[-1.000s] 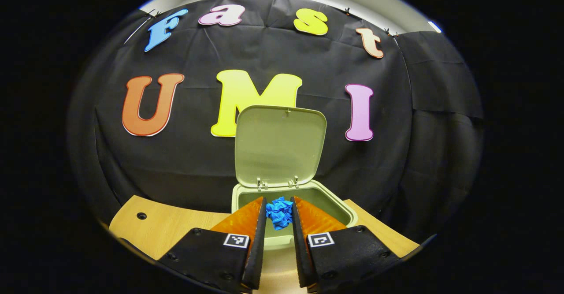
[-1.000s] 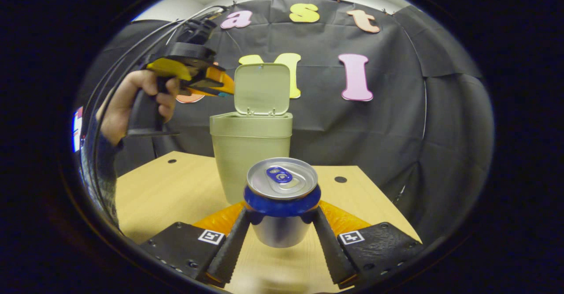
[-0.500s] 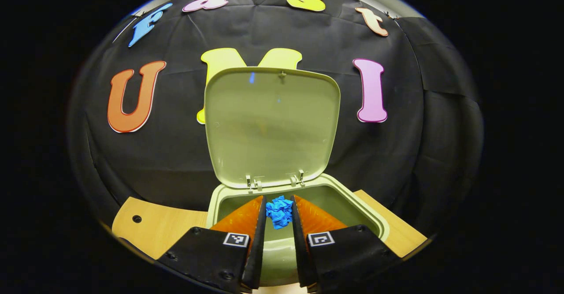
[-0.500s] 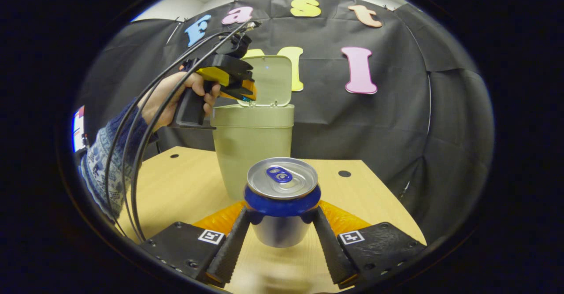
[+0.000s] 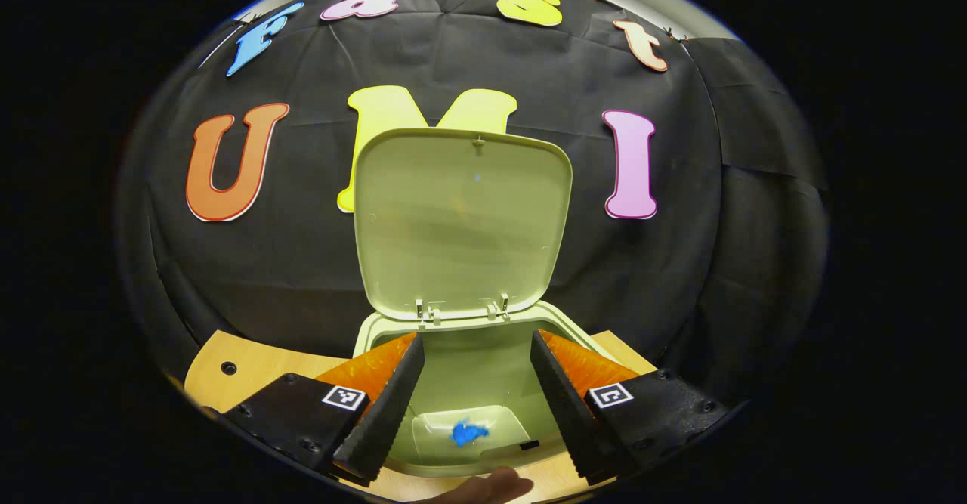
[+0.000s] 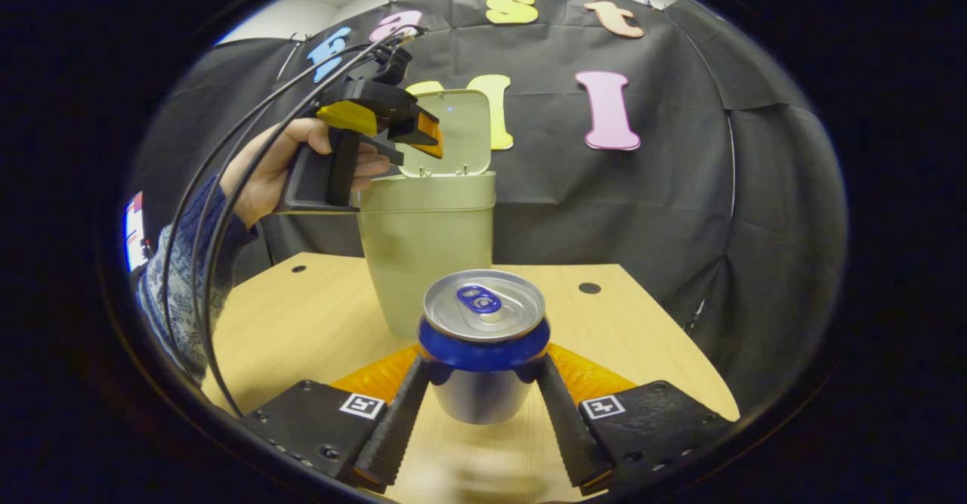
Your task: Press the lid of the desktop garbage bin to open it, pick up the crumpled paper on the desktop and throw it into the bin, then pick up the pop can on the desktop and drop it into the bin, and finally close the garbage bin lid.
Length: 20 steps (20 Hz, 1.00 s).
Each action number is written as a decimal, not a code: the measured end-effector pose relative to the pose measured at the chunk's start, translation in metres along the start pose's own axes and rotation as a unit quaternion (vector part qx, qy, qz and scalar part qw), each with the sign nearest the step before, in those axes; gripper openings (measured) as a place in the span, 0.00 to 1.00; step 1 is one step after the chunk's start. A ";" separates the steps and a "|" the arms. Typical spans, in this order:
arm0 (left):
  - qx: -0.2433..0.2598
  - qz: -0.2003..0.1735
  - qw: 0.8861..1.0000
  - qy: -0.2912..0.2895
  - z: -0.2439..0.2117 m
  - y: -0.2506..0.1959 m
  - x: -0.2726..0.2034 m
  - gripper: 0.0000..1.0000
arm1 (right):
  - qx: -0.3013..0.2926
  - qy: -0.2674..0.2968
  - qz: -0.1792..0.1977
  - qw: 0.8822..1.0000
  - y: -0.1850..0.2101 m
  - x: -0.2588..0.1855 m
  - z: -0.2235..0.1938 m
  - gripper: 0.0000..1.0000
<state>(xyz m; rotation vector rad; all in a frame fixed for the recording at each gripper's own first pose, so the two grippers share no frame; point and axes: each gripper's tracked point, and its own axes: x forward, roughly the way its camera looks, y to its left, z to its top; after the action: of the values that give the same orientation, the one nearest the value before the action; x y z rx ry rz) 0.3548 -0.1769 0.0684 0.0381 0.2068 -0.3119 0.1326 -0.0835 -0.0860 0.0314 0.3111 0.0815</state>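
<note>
While the lid [image 5: 462,221] of the garbage bin [image 6: 427,258] stands upright on its hinges at the back rim, the crumpled paper [image 5: 468,433] lies on the bottom inside the bin, small and blue, touching nothing else. In the left gripper view, the left gripper [image 5: 474,397] hangs directly above the bin's mouth with its two fingers spread wide apart and nothing between them; the paper is seen far below, in the gap. A fingertip [image 5: 495,485] of the person shows at the lower edge of this view.

In the right gripper view, the bin stands toward the back edge of the wooden worktop [image 6: 302,323], about in the middle of its width. The left gripper [image 6: 423,130] is held by a hand [image 6: 291,164] in a patterned sleeve [image 6: 177,262] over the bin's left front rim, with black cables [image 6: 227,209] arching from it. The pop can [image 6: 483,345] is upright in front of the bin, near the front edge of the worktop. The right gripper [image 6: 483,391] has both fingers pressed against the can's sides, just under its blue upper band, so it is closed on the can.
</note>
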 end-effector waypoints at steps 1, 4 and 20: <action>-0.003 0.000 1.000 -0.011 0.004 0.003 -0.005 0.91 | -0.001 -0.003 -0.002 1.000 -0.001 -0.001 0.001 0.80; -0.006 0.007 1.000 -0.026 0.008 0.018 -0.026 0.93 | -0.005 -0.013 -0.009 1.000 -0.003 -0.004 0.012 0.79; 0.022 0.076 0.996 -0.039 -0.071 0.131 -0.198 0.93 | -0.004 -0.088 0.018 0.996 0.057 0.006 0.163 0.80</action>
<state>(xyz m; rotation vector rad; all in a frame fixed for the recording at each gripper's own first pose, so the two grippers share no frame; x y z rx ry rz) 0.1967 0.0119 0.0412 0.0852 0.1196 -0.1654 0.1842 -0.0291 0.0700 0.0369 0.1331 0.1158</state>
